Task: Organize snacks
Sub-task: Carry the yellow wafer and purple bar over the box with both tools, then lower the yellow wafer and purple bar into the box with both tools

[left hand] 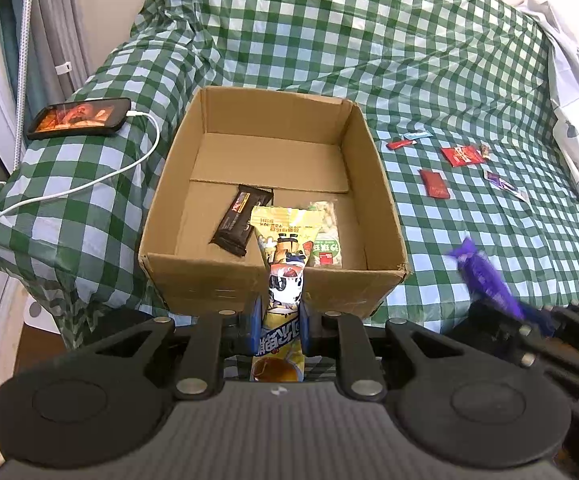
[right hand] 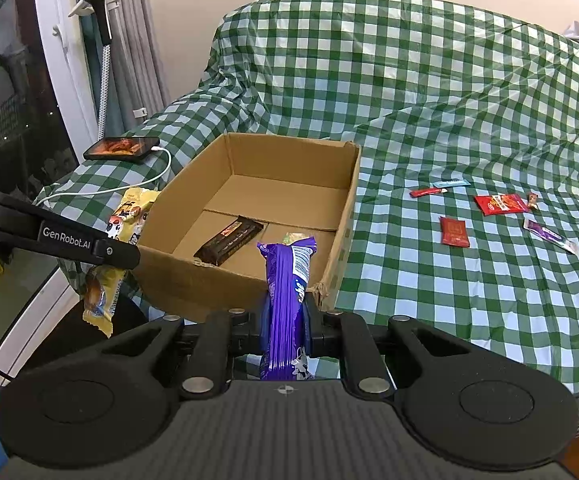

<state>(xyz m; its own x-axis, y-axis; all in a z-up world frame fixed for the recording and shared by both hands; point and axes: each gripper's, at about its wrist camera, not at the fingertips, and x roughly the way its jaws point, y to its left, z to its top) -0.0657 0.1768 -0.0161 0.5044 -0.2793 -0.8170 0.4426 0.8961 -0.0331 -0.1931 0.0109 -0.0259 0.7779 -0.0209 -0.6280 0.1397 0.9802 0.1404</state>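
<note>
Since both snacks in hand are sealed film packets, they are judged light, soft and a little slippery, with contents that could crack if pinched hard; the safest hold is across the flat middle or a crimped end, which is roughly where each claw has them.

The left claw [left hand: 280,322] is clamped on the yellow pack [left hand: 279,264], its blue pads pressing the wrapper's lower half. The pack's upper end leans forward over the near wall of the box [left hand: 177,276], so it hangs above the box's front edge, not yet inside.

The right claw [right hand: 285,320] is closed on the purple bar [right hand: 287,280], gripped low on its length. The bar stands nearly upright in front of the box's near right corner, its top end crossing the rim in view.

Inside the box lie a dark bar [left hand: 241,220] and a clear bag [left hand: 325,236], both flat on the cardboard floor near the front. Several small sachets [right hand: 454,231] lie loose on the checked cloth [right hand: 429,100] right of the box, well apart from both claws. They look thin and floppy, so edge grips would suit them best.
</note>
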